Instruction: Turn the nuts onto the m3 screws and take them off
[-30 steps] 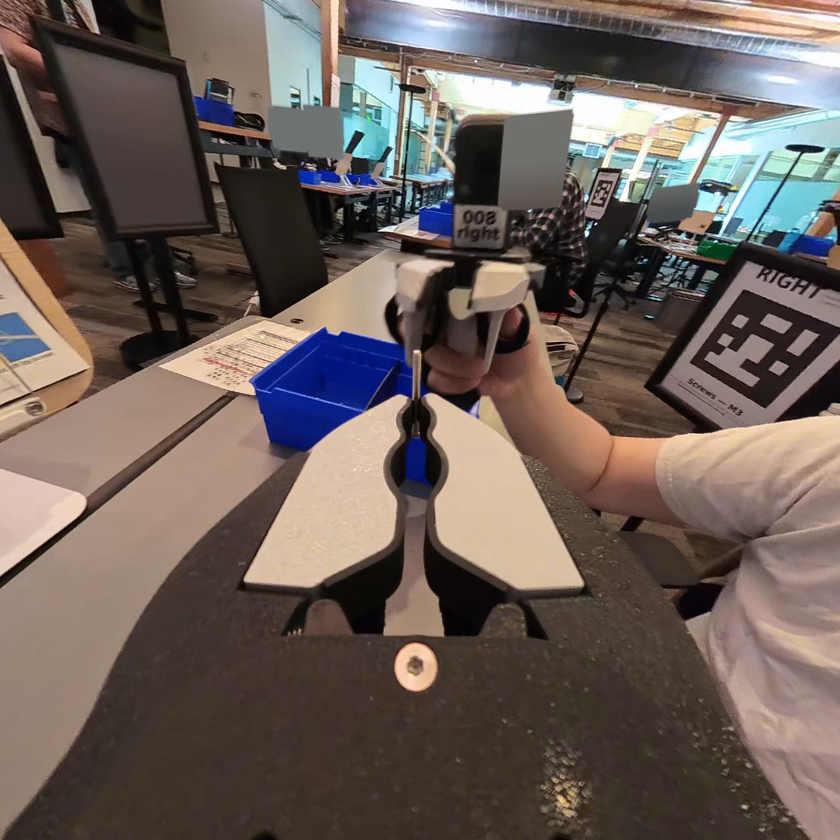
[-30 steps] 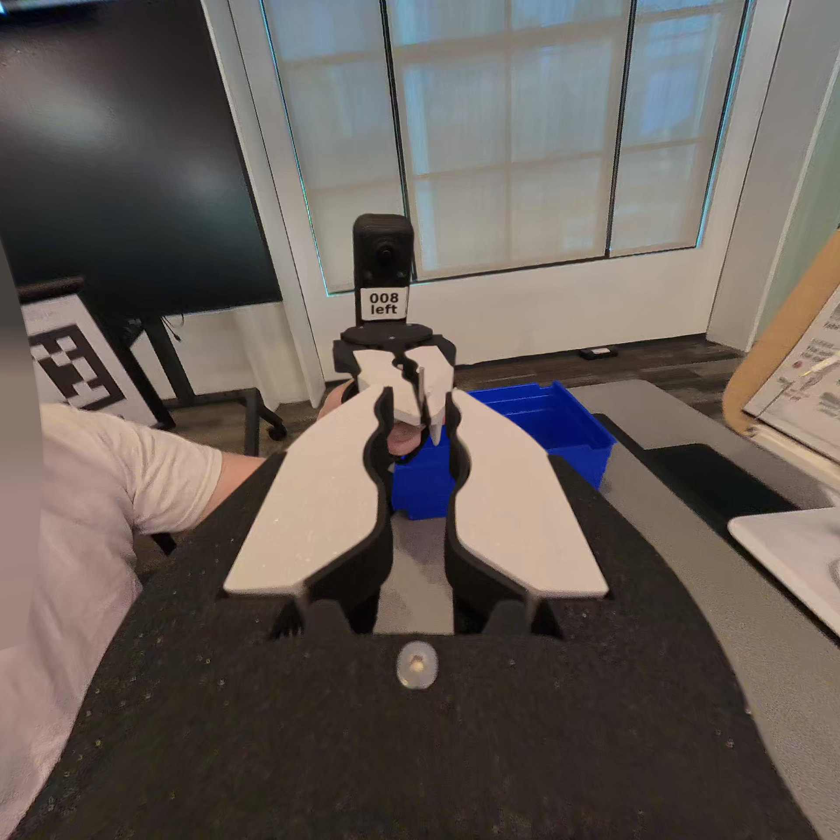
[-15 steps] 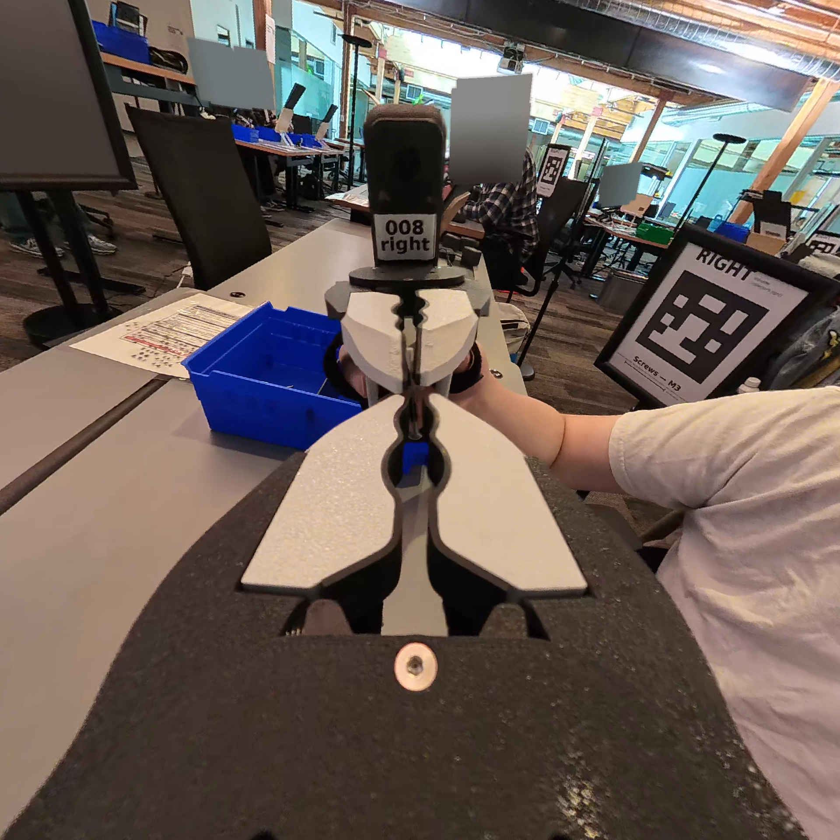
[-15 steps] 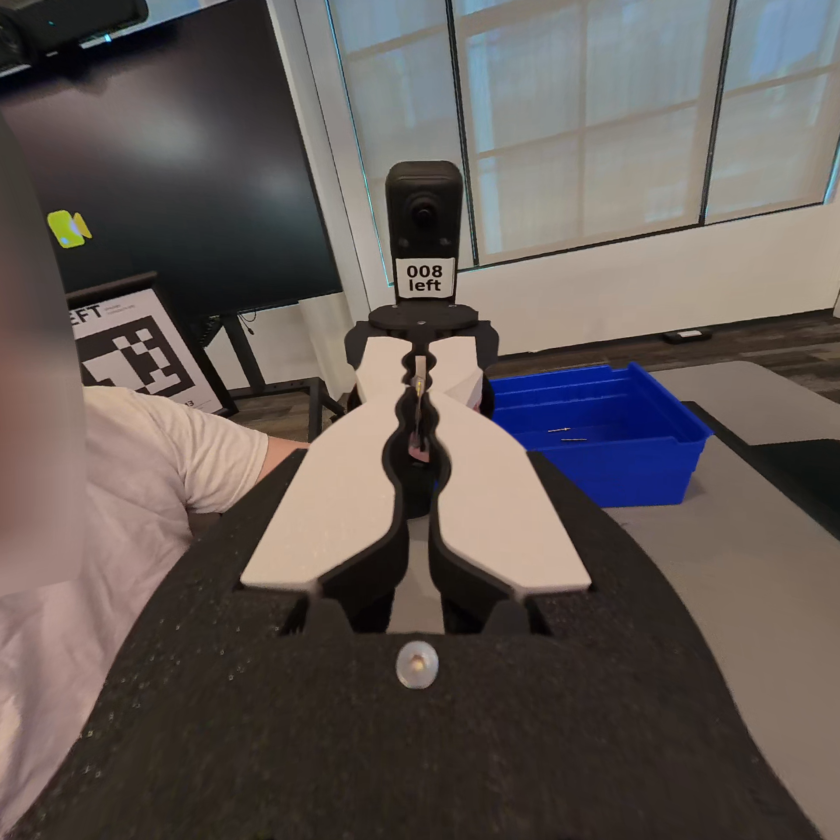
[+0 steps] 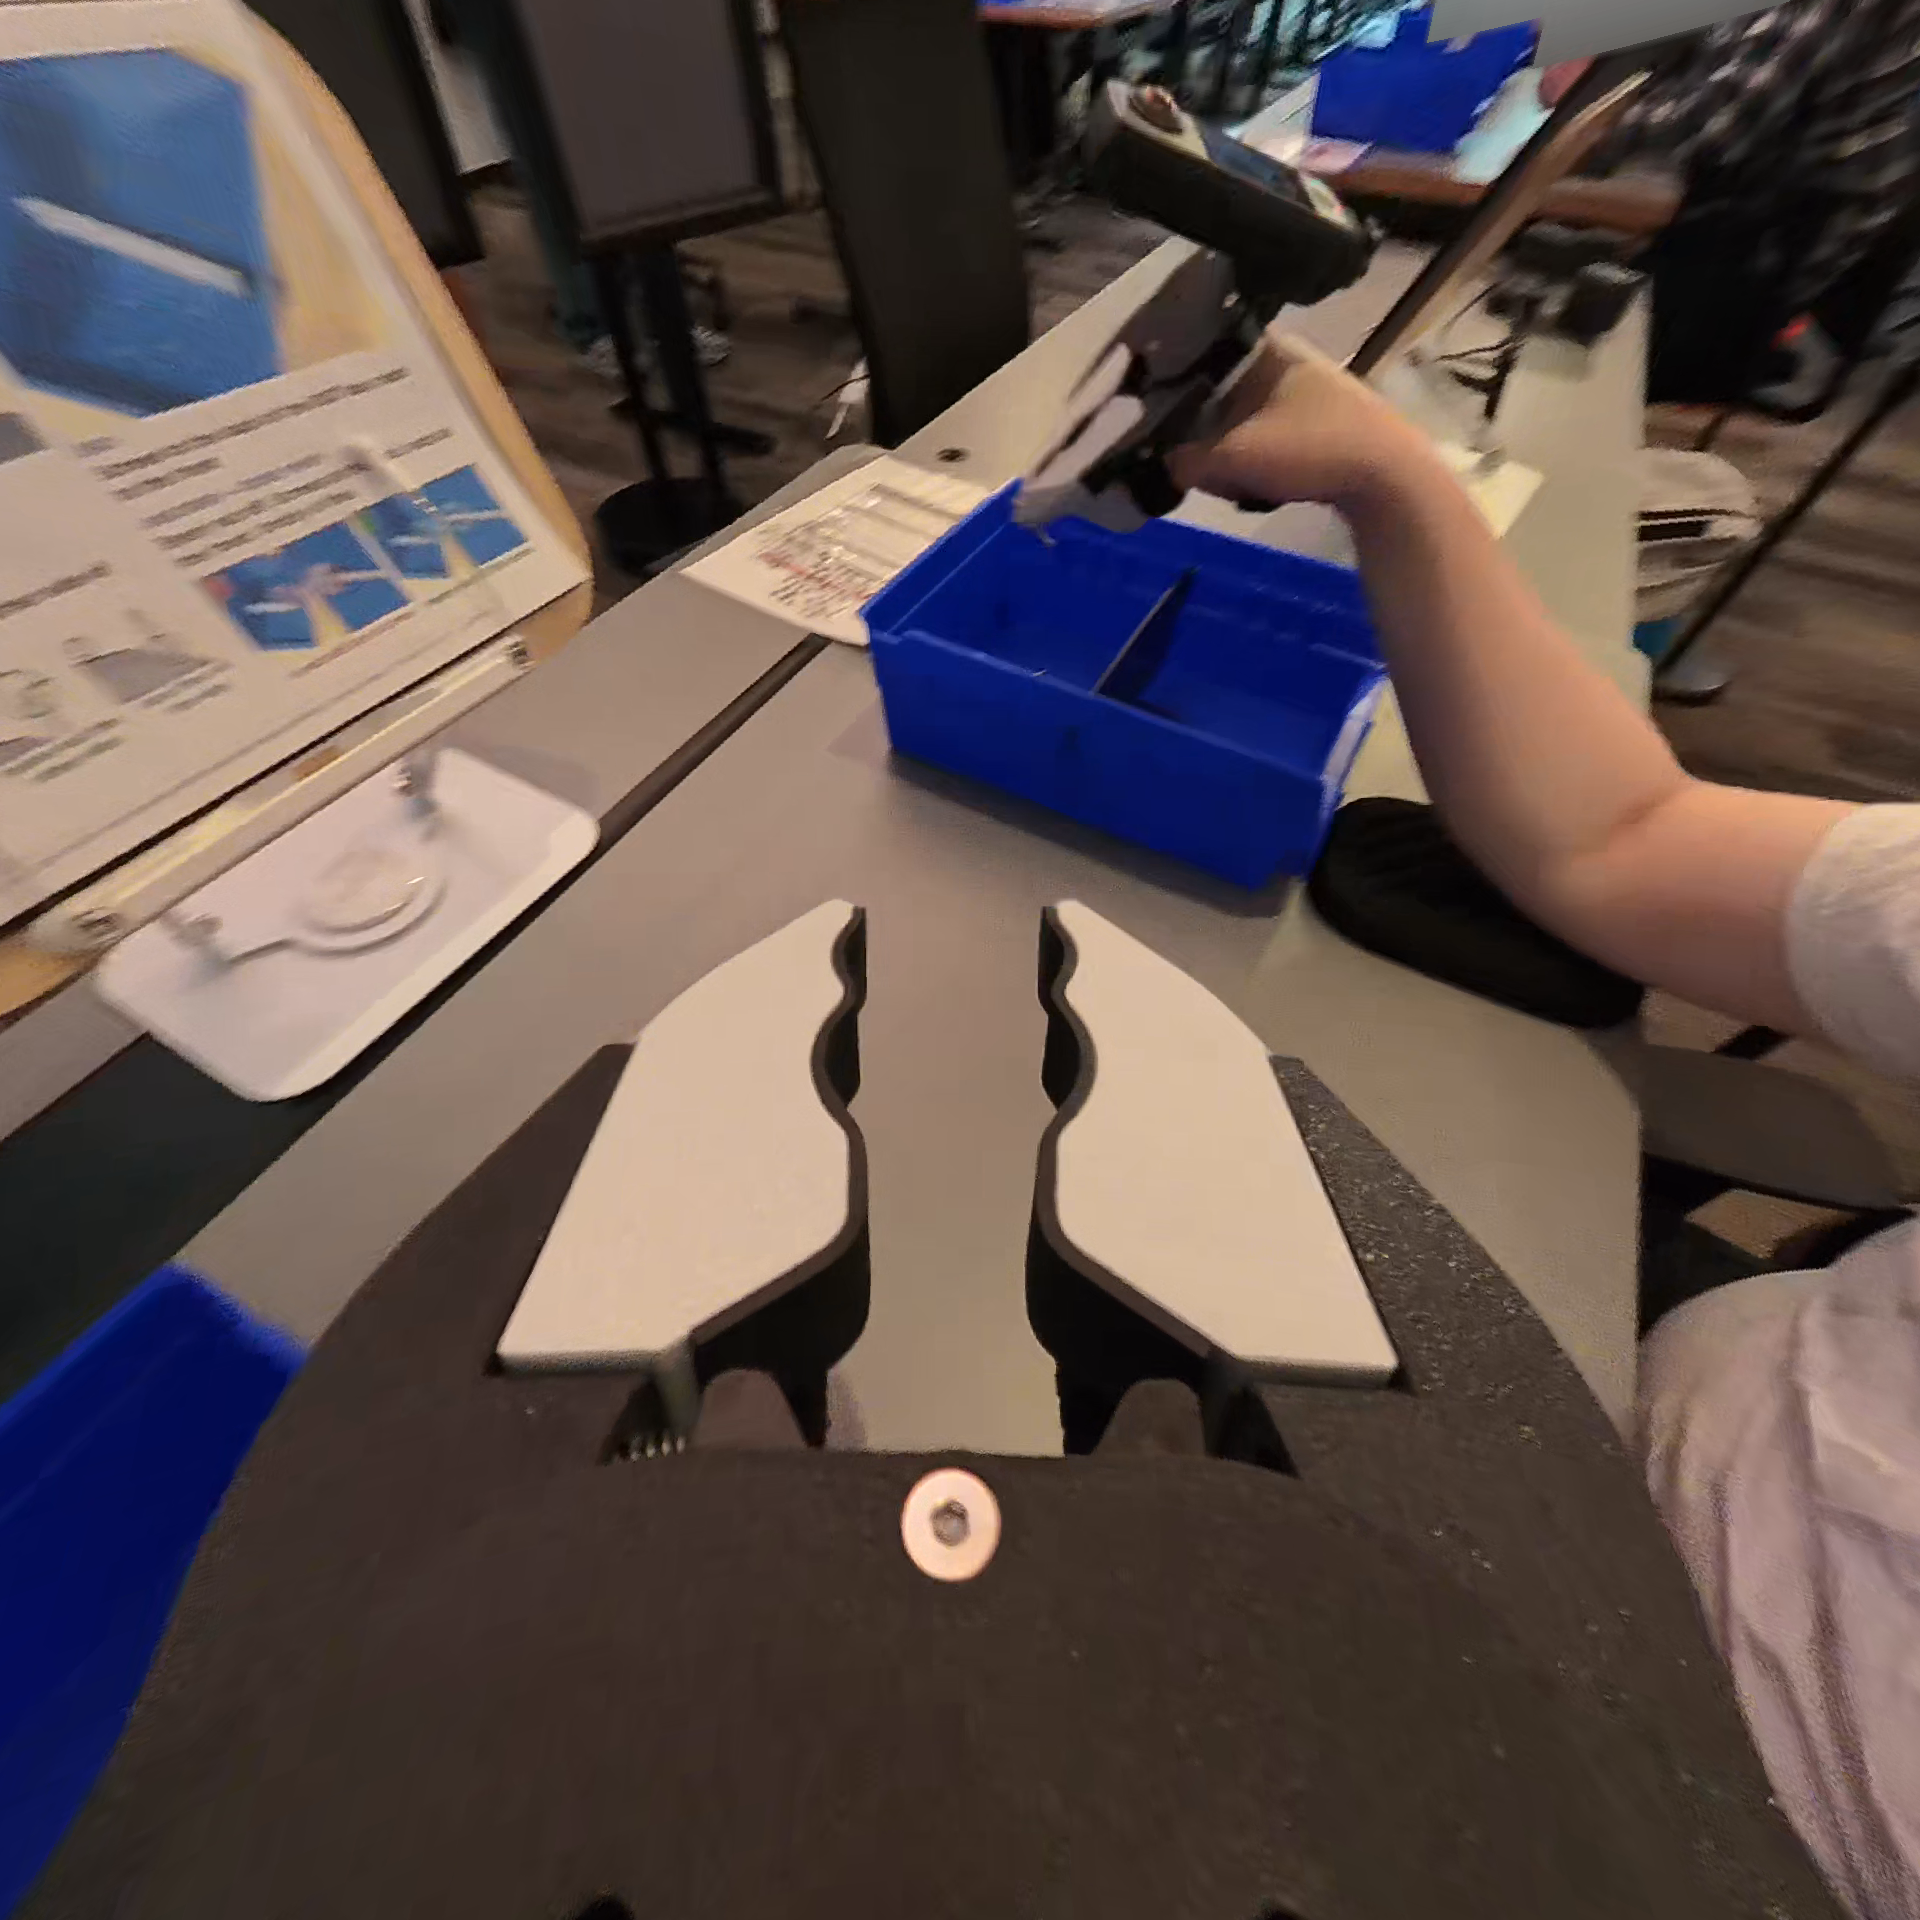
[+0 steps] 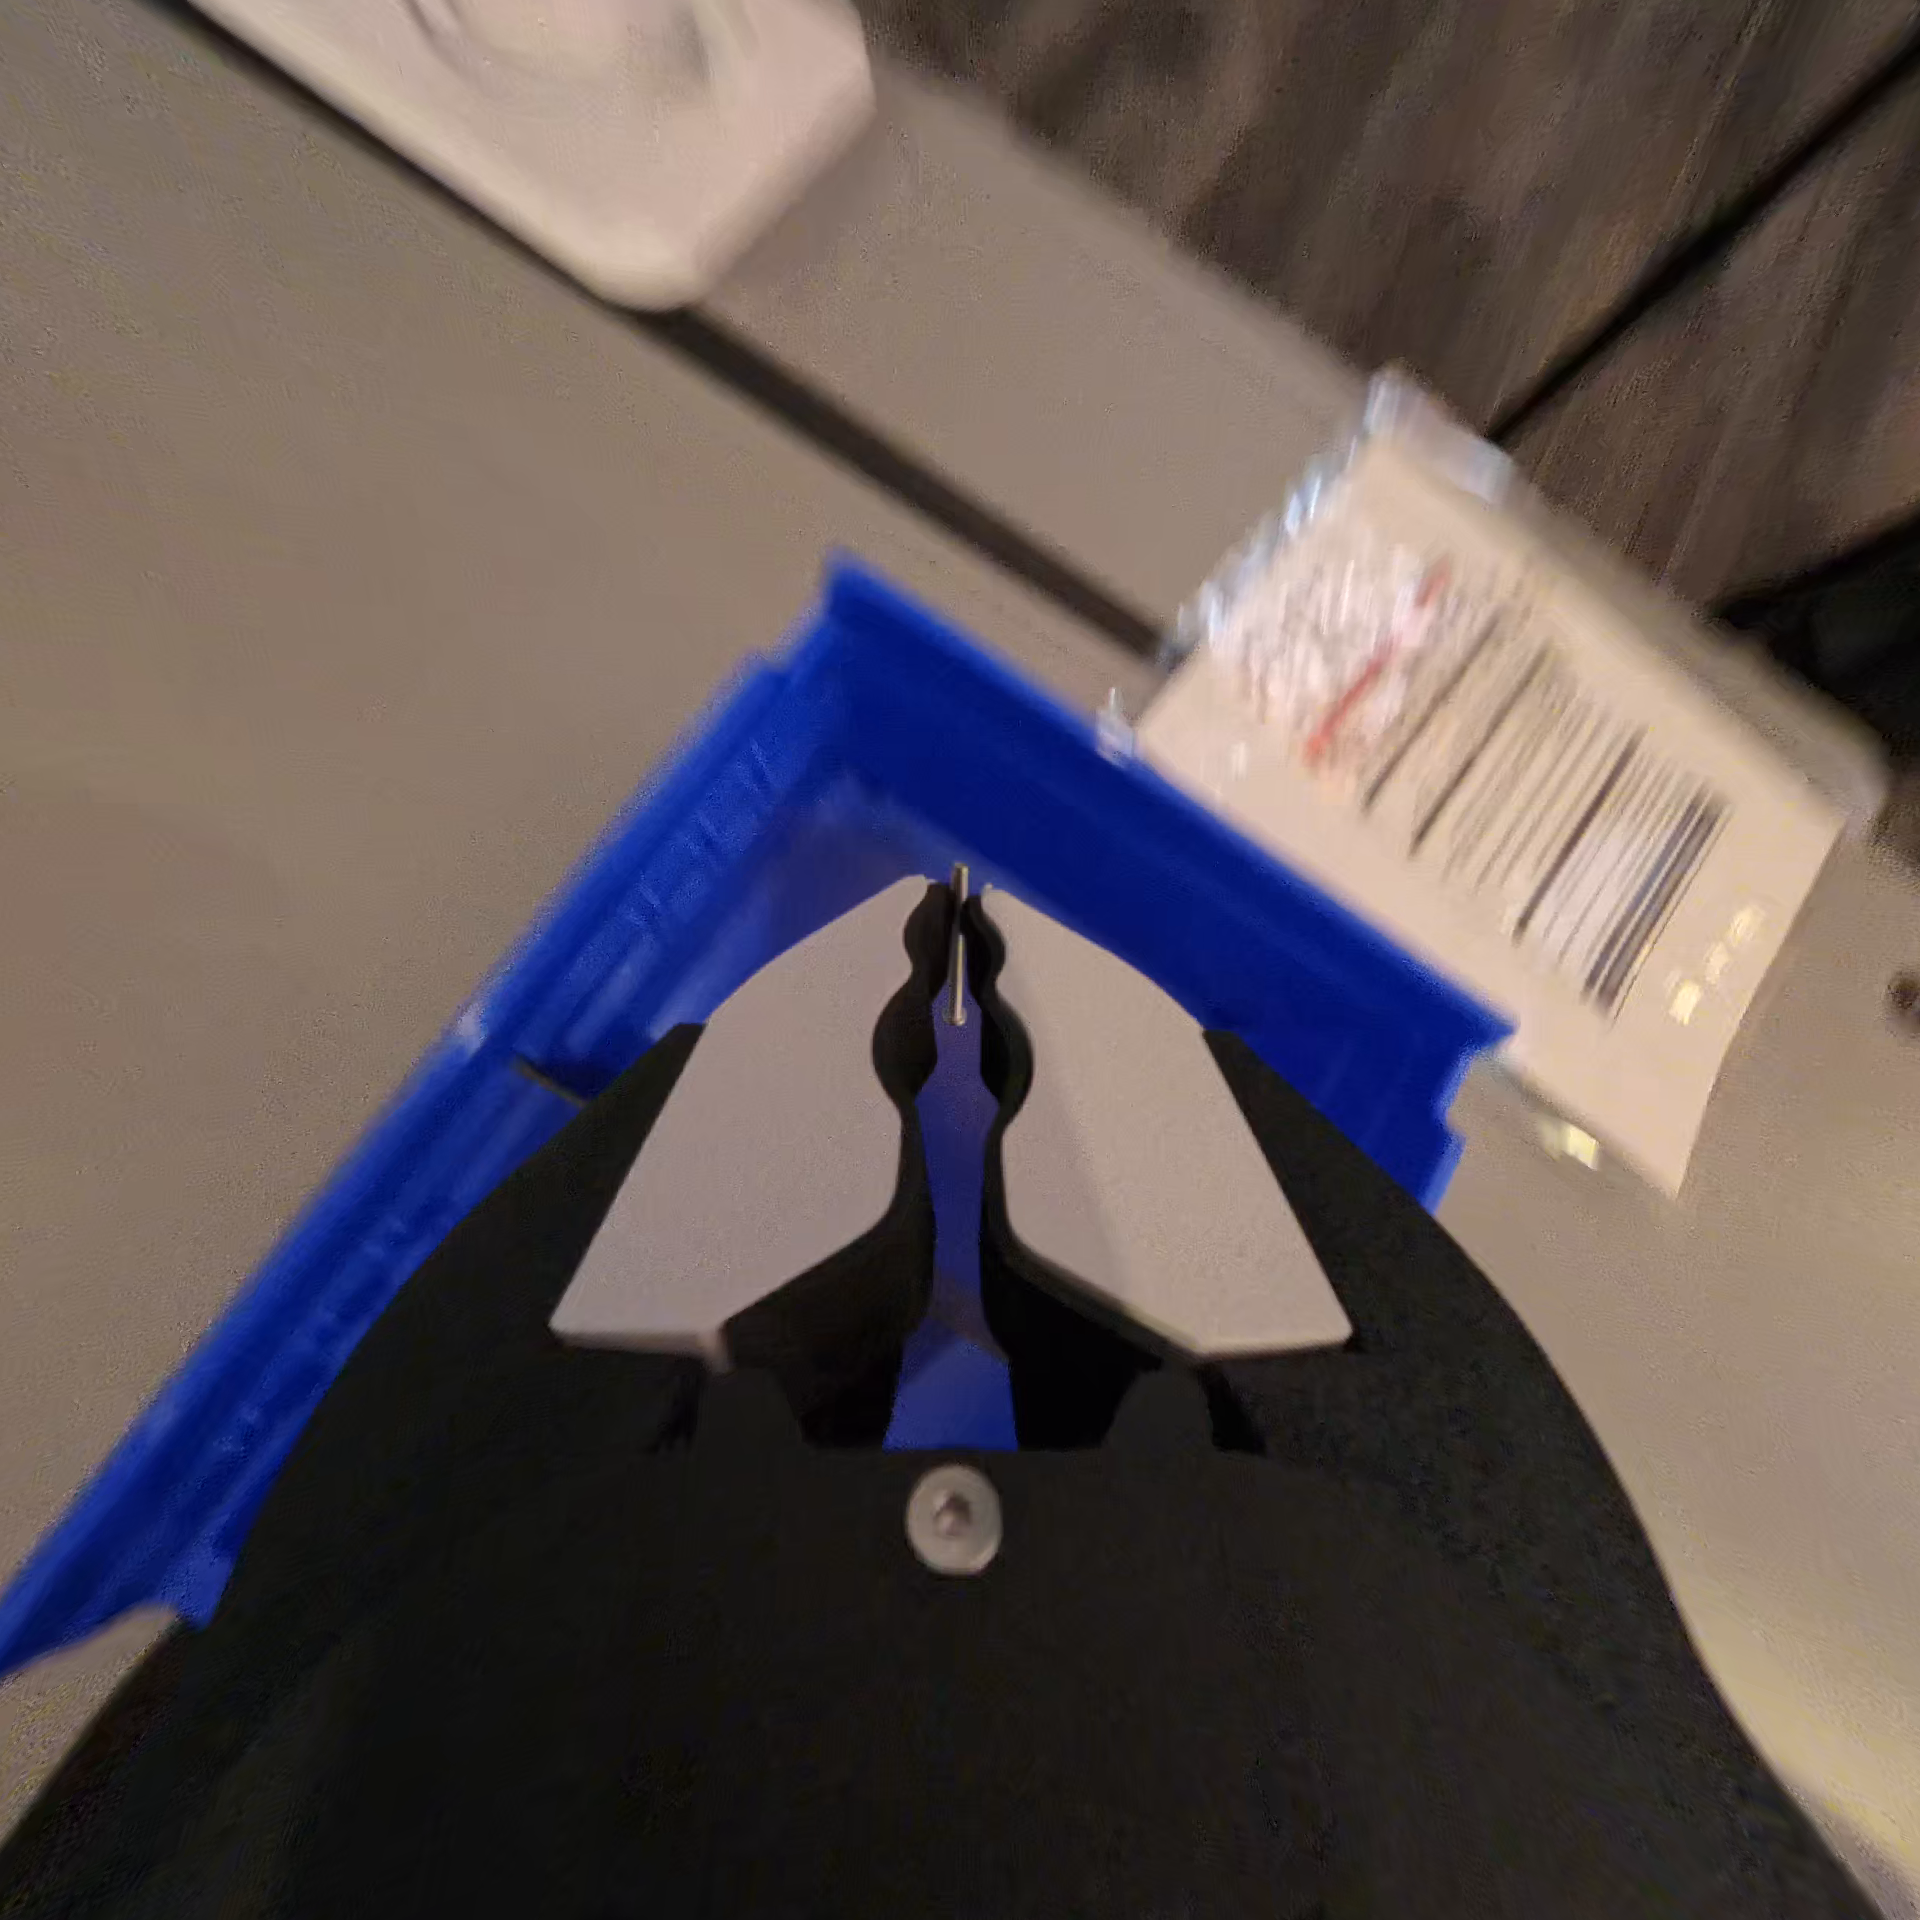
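My left gripper (image 5: 951,920) is open and empty over the grey table (image 5: 727,831), short of the blue divided bin (image 5: 1122,727). My right gripper (image 6: 956,896) is shut on a thin metal screw (image 6: 957,951) that lies along the fingers and pokes out at the tips. It points down into a corner of the blue bin (image 6: 1039,769). In the left wrist view the right gripper (image 5: 1044,499) hangs tilted over the bin's far left corner, held by a person's hand. I see no nut in either view.
An instruction board (image 5: 208,468) on a stand and a white tray (image 5: 343,935) are to the left. Another blue bin (image 5: 104,1475) is at the lower left. A bagged printed sheet (image 6: 1507,810) lies behind the bin. A black pad (image 5: 1455,914) lies under the person's forearm. One gripper's finger ends stand about 40 centimeters off the other's.
The two grippers were tip to tip around the screw. Now my left gripper has opened and drawn back and lower, and my right gripper has swung down over the bin with the screw.
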Motion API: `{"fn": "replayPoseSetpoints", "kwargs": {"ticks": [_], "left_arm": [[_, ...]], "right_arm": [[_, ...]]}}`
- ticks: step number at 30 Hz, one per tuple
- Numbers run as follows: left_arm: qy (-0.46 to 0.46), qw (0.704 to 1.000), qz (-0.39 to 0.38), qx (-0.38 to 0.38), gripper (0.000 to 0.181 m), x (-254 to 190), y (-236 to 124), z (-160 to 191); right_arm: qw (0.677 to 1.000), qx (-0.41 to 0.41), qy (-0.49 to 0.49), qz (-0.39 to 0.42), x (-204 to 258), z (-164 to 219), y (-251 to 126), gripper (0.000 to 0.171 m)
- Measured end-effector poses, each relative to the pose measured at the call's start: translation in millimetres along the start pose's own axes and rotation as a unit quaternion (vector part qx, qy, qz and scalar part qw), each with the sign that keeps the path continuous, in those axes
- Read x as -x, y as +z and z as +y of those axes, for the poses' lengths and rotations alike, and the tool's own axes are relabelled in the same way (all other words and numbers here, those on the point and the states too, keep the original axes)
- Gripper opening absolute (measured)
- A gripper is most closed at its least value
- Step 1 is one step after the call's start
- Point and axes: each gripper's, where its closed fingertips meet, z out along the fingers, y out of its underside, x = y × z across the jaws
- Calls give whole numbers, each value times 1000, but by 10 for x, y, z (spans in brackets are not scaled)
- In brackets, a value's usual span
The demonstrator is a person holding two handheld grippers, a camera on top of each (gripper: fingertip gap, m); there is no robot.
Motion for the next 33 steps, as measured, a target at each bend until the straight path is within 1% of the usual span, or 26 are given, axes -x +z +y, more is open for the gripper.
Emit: {"fn": "replayPoseSetpoints", "kwargs": {"ticks": [3,5,7,8,10,11,12,14,15,18,21,23,26,29,31,33], "left_arm": [[-9,999,-40,13,29,169,-139,43],[-20,998,-50,17,28,241,-203,66],[-29,997,-65,21,27,325,-257,94],[-32,996,-74,25,27,375,-283,114],[-36,995,-90,36,27,475,-331,170],[-40,993,-101,44,27,537,-363,208],[-43,990,-119,55,27,621,-408,258],[-47,982,-163,80,27,818,-550,378],[-51,976,-187,94,27,923,-645,455],[-83,948,-260,164,27,1252,-990,825],[-137,914,-295,242,22,1507,-1267,1294],[-171,894,-307,279,20,1659,-1366,1566],[-195,869,-325,317,19,1896,-1366,1864],[-220,852,-336,337,18,2114,-1189,2100],[-216,837,-342,367,18,2254,-1088,2315],[-204,817,-358,404,18,2381,-1074,2535]], "right_arm": [[992,114,45,-40,-126,471,314,3],[982,182,36,-40,-191,710,495,3],[973,222,23,-52,-175,844,629,3],[971,228,23,-61,-146,862,683,3],[970,227,27,-87,-63,846,769,3],[970,222,27,-91,-51,830,797,11],[972,218,25,-83,-79,816,809,18],[977,200,23,-68,-137,766,778,19],[981,182,22,-61,-165,712,747,23],[991,127,26,-29,-258,502,578,26],[997,74,5,-19,-196,246,380,26],[998,53,-16,-13,-106,103,281,26],[998,39,-51,-7,55,-38,198,25],[997,34,-76,2,163,-120,155,25],[996,31,-83,-4,229,-148,138,25],[996,29,-84,-7,261,-159,136,25]]}}
